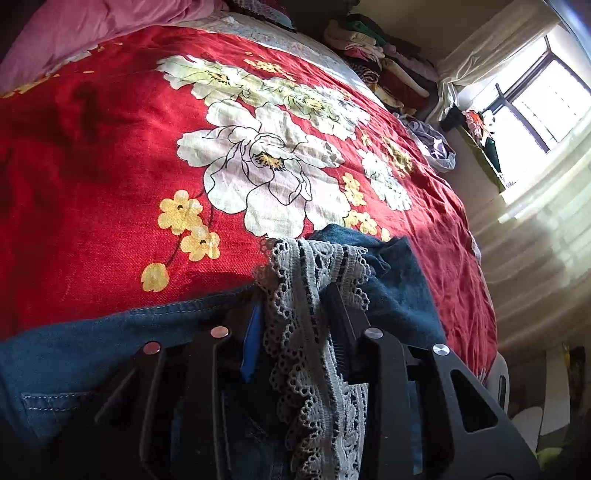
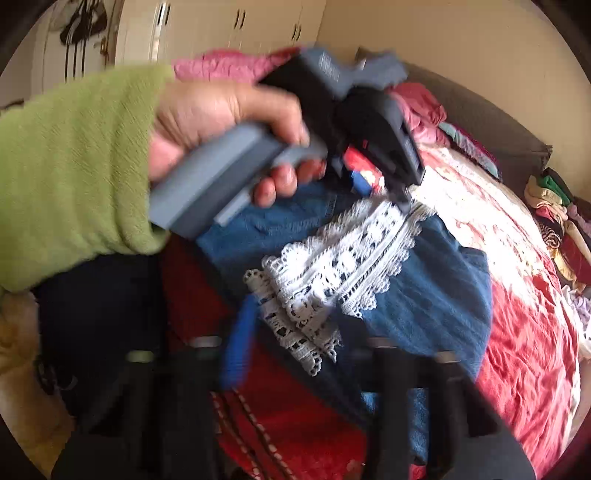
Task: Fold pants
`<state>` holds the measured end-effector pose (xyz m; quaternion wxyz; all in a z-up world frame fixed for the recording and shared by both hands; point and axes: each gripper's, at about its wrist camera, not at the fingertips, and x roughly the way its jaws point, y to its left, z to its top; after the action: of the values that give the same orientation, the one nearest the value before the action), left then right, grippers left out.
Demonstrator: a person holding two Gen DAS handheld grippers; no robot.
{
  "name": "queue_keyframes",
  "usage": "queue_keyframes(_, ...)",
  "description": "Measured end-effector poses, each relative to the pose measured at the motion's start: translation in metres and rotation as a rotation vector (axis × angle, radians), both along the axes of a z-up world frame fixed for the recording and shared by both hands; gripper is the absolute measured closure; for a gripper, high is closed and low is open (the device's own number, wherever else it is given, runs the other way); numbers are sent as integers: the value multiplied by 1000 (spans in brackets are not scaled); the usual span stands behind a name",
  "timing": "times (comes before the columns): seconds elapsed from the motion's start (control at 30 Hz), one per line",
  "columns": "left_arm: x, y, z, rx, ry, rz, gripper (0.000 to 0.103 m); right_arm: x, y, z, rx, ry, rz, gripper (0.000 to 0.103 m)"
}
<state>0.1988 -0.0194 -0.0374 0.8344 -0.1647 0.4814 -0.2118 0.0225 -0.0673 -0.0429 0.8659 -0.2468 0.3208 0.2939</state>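
Blue denim pants (image 1: 92, 343) with a white lace hem (image 1: 310, 332) lie on a red floral bedspread (image 1: 110, 166). My left gripper (image 1: 295, 306) is shut on the lace hem and holds it up off the bed. In the right wrist view the left gripper (image 2: 384, 184), held by a hand in a green sleeve, pinches the far end of the lace hem (image 2: 332, 266). My right gripper (image 2: 295, 314) is shut on the near end of the same lace hem, with the pants (image 2: 436, 295) draping between the two. This view is blurred.
A pink pillow (image 1: 92, 29) lies at the bed's head. A pile of folded clothes (image 1: 384, 62) sits along the far edge of the bed, also in the right wrist view (image 2: 561, 229). A bright window (image 1: 543, 107) with curtains is at the right. White wardrobes (image 2: 207, 26) stand behind.
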Motion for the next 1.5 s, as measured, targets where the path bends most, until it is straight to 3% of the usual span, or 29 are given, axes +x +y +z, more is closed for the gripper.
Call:
queue_keyframes(0.1, -12, 11, 15, -43, -35, -2, 89, -11, 6, 4, -19, -31, 49, 87)
queue_keyframes(0.17, -20, 15, 21, -32, -63, 5, 89, -14, 4, 3, -2, -14, 67, 86)
queue_keyframes(0.23, -20, 15, 15, -3, -59, 7, 89, -9, 4, -5, 3, 31, 56, 86)
queue_keyframes(0.3, -16, 14, 4, 25, -39, 8, 87, -9, 4, -8, 5, 48, 62, 79)
queue_keyframes(0.43, -16, 11, -3, 34, -52, 6, 83, -4, -4, 0, 44, 75, 66, 73)
queue_keyframes(0.57, -30, 14, 15, 51, -101, 15, 60, 1, -33, 24, 163, 98, 39, 69)
queue_keyframes(0.73, -59, 23, 39, 69, -175, 40, 54, 9, -74, 44, 223, 71, -83, 66)
queue_keyframes(0.93, -97, 16, 46, 135, -225, 19, 45, 36, -105, 38, 262, 100, -212, 66)
queue_keyframes(0.97, -102, 14, 46, 153, -234, 17, 43, 25, -112, 36, 265, 104, -231, 66)
queue_keyframes(1.03, -113, 10, 47, 185, -244, 14, 38, 20, -119, 32, 277, 114, -244, 66)
queue_keyframes(1.1, -121, 7, 47, 203, -246, 7, 33, 19, -117, 28, 273, 110, -254, 56)
queue_keyframes(1.27, -135, -7, 42, 272, -243, -15, 22, 18, -117, 30, 278, 96, -257, 54)
queue_keyframes(1.5, -143, -15, 25, 309, -200, -29, 20, 19, -118, 24, 255, 108, -250, 54)
